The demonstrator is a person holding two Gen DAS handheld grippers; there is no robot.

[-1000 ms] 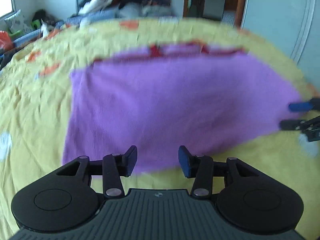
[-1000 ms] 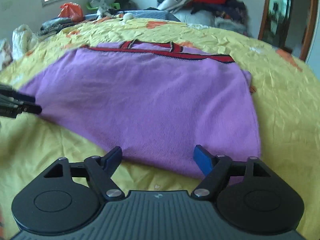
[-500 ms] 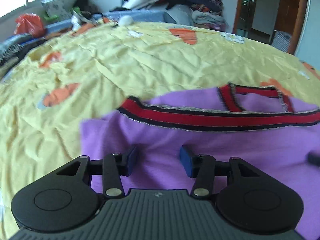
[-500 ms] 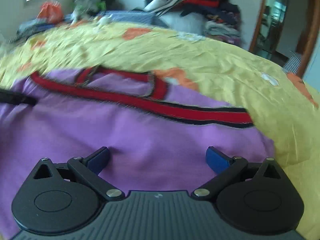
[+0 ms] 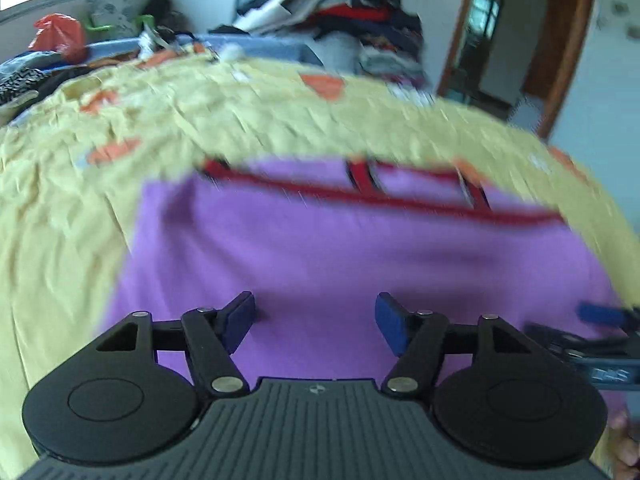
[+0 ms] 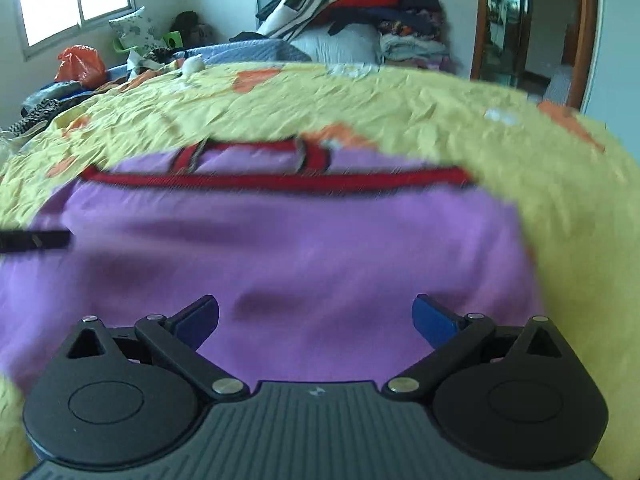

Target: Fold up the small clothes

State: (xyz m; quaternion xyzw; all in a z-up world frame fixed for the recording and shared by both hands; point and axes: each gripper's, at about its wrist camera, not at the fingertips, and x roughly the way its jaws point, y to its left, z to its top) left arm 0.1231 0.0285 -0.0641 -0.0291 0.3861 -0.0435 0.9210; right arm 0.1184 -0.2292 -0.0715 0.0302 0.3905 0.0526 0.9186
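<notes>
The purple garment (image 6: 288, 256) lies flat on the yellow bedspread (image 6: 400, 112), red-trimmed edge at 12 o'clock — spread for folding. Left tongs (image 5: 315, 322) have just been opening, right tongs (image 6: 316, 322) gape wide; both empty above its near half, likely between folds

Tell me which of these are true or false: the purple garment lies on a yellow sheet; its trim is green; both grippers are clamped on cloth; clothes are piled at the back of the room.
1. The purple garment lies on a yellow sheet. True.
2. The garment's trim is green. False: the trim is red with dark edging.
3. Both grippers are clamped on cloth. False: the left gripper and the right gripper both stand open above the garment, nothing pinched; the left one's jaws have just been opening.
4. Clothes are piled at the back of the room. True: a pile of clothes sits beyond the bed.
</notes>
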